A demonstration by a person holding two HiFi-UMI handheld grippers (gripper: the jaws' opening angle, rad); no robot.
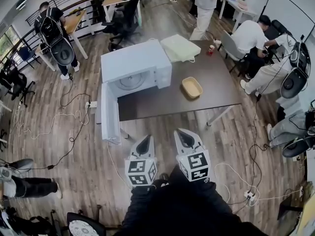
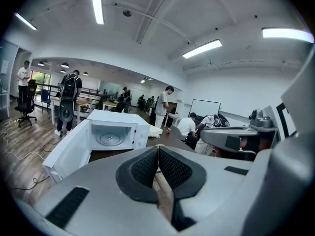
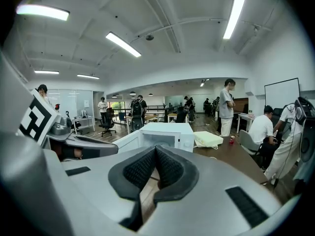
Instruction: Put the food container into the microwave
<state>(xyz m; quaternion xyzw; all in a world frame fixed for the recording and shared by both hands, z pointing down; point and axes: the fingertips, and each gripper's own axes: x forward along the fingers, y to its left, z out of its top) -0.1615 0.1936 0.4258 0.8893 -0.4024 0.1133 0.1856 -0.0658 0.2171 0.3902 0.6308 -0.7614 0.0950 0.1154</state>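
Pads of the left gripper [image 2: 158, 149] are clenched together with nothing between them, and those of the right gripper [image 3: 155, 149] are closed on nothing in the same way. Both grippers are held side by side over the wooden floor [image 1: 88, 176], their fingertips short of the near edge of the dark table [image 1: 157, 100]. The food container [image 1: 192, 87], a shallow tan tray, lies on that table well ahead of the fingertips and slightly right of the right gripper's pair, untouched. The white microwave [image 1: 135, 68] stands ahead and to the left of the left fingertips, apart from the container. Its door [image 1: 110, 114] is swung wide open toward the grippers, so the door edge is near the left fingertips. The glass turntable shows inside. Farther beyond the fingertips, at the table's far side, lie a pale folded bag [image 1: 179, 47] and a red can [image 1: 211, 48].
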